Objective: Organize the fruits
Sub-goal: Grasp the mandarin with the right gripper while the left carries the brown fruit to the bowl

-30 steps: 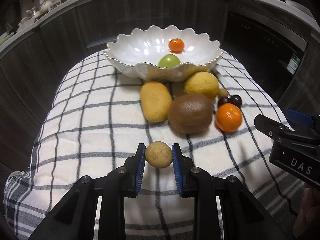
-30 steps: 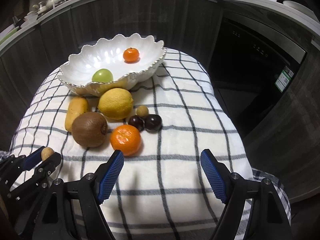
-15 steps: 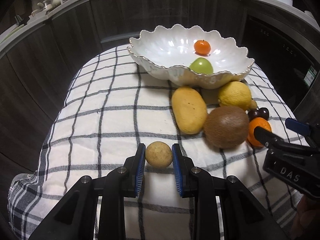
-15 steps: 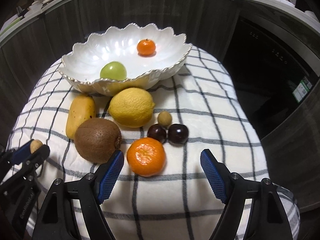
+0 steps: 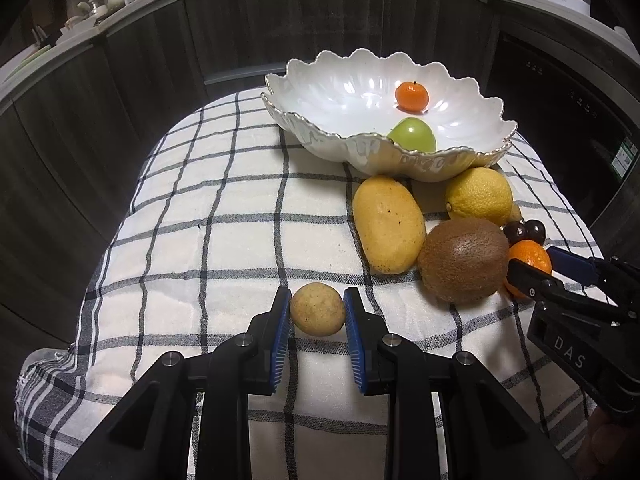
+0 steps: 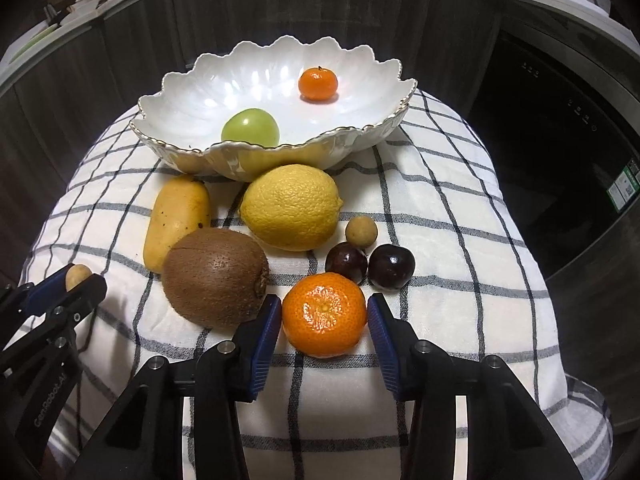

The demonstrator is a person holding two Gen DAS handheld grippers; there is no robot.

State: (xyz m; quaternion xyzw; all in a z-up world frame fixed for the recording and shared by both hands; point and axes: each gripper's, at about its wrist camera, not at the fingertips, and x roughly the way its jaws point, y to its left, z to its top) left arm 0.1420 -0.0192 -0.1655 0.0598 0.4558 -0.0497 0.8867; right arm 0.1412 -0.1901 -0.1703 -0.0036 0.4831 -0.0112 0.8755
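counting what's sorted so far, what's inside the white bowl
In the bowl: a small tangerine toward the back and a green fruit near the front. The front rim hides the green fruit's base and the floor there.

The bowl (image 6: 192,112) looks like glossy white glazed ceramic with a gilded scalloped rim. A soft woven checked cloth (image 5: 224,216) covers the tabletop. At the bowl's 6 o'clock, the lemon (image 6: 291,206) has dimpled, matt skin; the kiwi (image 6: 216,276) is fuzzy brown, the mandarin (image 6: 324,314) shiny and pebbled. Two dark cherries (image 6: 390,266) gleam smooth. The jaws carry ribbed blue pads (image 5: 280,334) on matt black plastic arms.
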